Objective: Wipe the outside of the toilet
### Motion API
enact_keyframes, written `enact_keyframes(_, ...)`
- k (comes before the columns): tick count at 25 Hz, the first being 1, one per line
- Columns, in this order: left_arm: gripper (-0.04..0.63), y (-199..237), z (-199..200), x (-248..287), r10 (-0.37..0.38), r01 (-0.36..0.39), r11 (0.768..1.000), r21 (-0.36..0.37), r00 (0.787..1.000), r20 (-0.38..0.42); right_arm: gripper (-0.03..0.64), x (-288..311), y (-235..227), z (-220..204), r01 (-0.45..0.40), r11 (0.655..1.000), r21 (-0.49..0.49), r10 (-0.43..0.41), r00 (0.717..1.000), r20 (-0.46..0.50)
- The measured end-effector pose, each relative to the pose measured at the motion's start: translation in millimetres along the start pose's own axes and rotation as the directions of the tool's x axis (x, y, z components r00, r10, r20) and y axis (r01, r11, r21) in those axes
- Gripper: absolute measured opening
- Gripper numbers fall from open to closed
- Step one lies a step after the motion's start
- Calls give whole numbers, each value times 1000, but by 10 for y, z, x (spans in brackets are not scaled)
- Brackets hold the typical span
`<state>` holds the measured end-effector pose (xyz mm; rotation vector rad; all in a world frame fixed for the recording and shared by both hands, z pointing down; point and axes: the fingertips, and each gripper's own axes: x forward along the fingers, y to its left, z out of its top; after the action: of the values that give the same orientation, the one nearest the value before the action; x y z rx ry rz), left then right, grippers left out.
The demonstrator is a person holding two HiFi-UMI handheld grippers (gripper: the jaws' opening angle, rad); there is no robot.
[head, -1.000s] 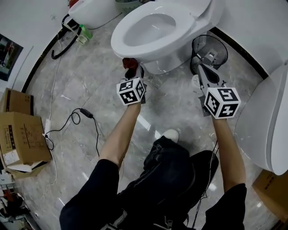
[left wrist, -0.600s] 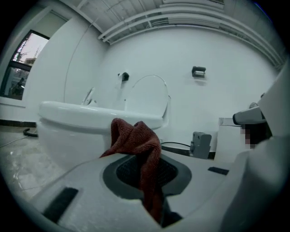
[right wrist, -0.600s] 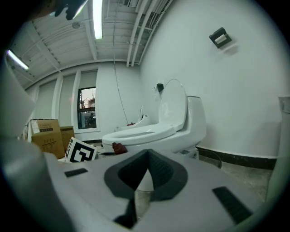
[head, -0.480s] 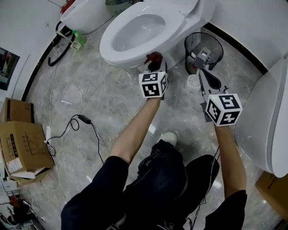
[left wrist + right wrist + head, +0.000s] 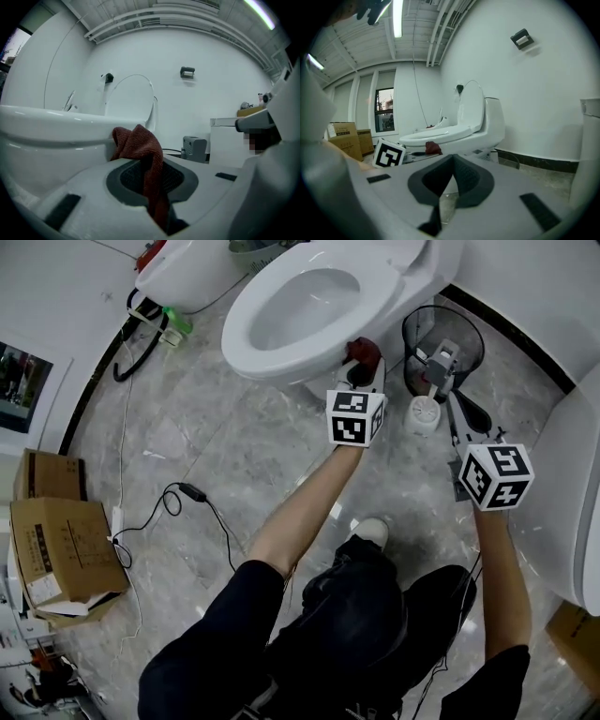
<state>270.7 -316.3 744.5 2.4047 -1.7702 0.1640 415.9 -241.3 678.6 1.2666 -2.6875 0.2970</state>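
Left tool [image 5: 360, 377] presses bunched red cloth [image 5: 366, 351] against white toilet [image 5: 281, 354]

A wire wastebasket [image 5: 466, 334] stands beside a brush holder [image 5: 424, 415], 2 cardboard boxes [image 5: 61, 554] well apart.

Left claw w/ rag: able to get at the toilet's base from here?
Likely yes. The left claw, shut on the red cloth, sits right beside the toilet under the bowl's rim, nothing between them. The wire bin stands off to its side.
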Motion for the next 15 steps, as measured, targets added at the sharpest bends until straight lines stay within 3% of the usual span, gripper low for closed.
enact_keyframes(6, 49, 157, -30, -795, -24, 24, 1000, 8, 999, 42, 3, 183, 405, -25, -68, 997, -35, 68, 998, -6)
enact_keyframes(15, 49, 1211, -40, -1897, 168, -169, 986, 7, 985, 39, 3, 484, 1199, 118, -195, 978, -76, 196, 981, -1)
